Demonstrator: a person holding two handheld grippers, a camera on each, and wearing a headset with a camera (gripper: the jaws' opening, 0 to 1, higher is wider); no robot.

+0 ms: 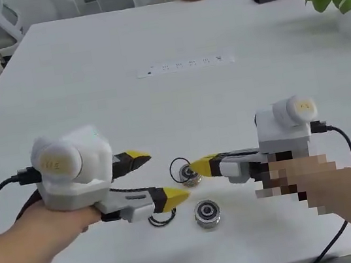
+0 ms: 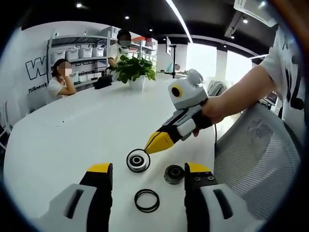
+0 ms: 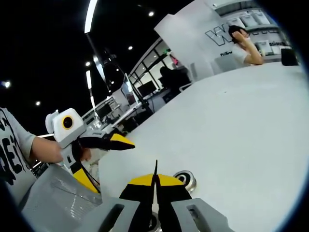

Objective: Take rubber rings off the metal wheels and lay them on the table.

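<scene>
A rubber ring (image 1: 178, 165) is pinched in the pressed-together right gripper (image 1: 194, 166), at one metal wheel (image 1: 187, 176). Just beside that wheel, the left gripper (image 1: 162, 175) is held spread, and a loose ring (image 1: 163, 219) and second wheel (image 1: 206, 211) are laid.

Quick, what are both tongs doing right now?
Left tongs: open, holding nothing.
Right tongs: shut on a thin black rubber ring, next to a metal wheel.
</scene>
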